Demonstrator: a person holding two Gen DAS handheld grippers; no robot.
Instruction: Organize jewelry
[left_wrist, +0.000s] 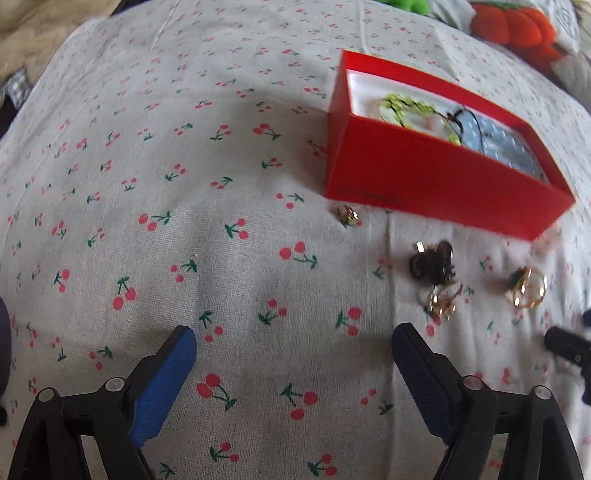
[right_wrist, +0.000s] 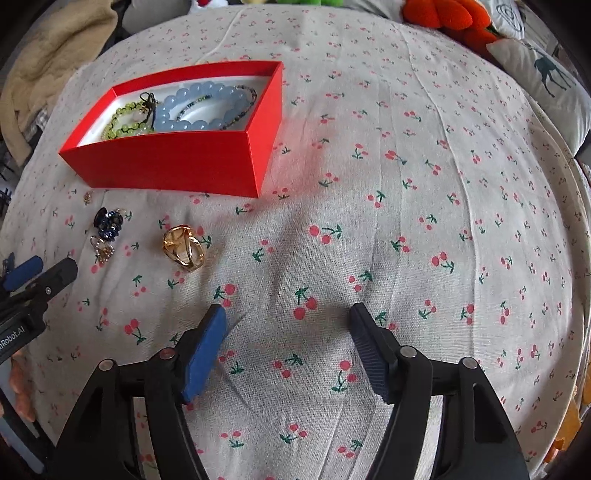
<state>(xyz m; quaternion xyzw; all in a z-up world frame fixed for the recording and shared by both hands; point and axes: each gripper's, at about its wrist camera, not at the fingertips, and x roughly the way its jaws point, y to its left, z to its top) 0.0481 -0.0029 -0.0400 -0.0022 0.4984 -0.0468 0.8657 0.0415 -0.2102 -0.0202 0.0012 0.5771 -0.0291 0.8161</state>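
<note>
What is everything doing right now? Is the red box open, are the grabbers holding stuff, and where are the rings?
red box: open, no lid on.
blue bead bracelet: inside the box.
green bead bracelet: inside the box.
gold ring: on the cloth, outside the box.
dark blue piece: on the cloth, outside.
small gold ring: on the cloth, outside.
left gripper: open, empty.
right gripper: open, empty.

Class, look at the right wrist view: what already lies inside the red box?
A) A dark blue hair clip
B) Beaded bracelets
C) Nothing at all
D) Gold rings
B: the red box holds a pale blue beaded bracelet and a green beaded bracelet, while the gold ring lies outside on the cloth.
</note>
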